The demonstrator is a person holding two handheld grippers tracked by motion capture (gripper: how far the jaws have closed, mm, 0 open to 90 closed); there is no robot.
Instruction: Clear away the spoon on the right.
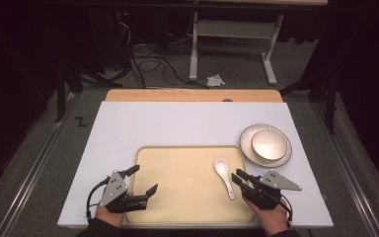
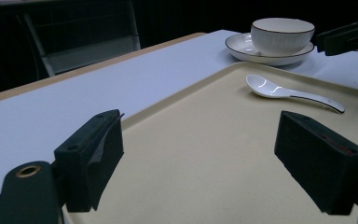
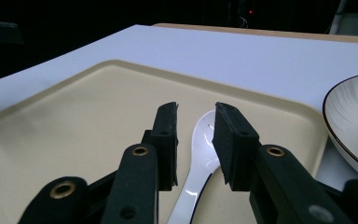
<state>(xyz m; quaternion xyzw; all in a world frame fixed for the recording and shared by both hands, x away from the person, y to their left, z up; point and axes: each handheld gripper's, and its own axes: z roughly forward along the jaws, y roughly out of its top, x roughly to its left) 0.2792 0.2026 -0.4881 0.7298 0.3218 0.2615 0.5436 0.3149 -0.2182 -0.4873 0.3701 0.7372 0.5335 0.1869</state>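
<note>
Straddling the spoon [image 3: 200,163] handle near the tray's [image 1: 177,207] right edge, the partly open right gripper [image 3: 195,140] is risking a slip on glossy ceramic; left gripper [image 2: 200,154] is hovering wide.

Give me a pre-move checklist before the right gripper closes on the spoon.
1. Right gripper jaws open: ok.
2. Spoon handle lined up between the jaws, as the right gripper view shows: ok.
3. Jaws low enough to pinch the handle: cannot tell.
4. Spoon lies flat on the tray, nothing on top of it: ok.
5. Left gripper open and apart from the spoon, over the tray's left edge: ok.
6. Bowl sits on the plate beside the tray, off the gripper's approach: ok.
</note>
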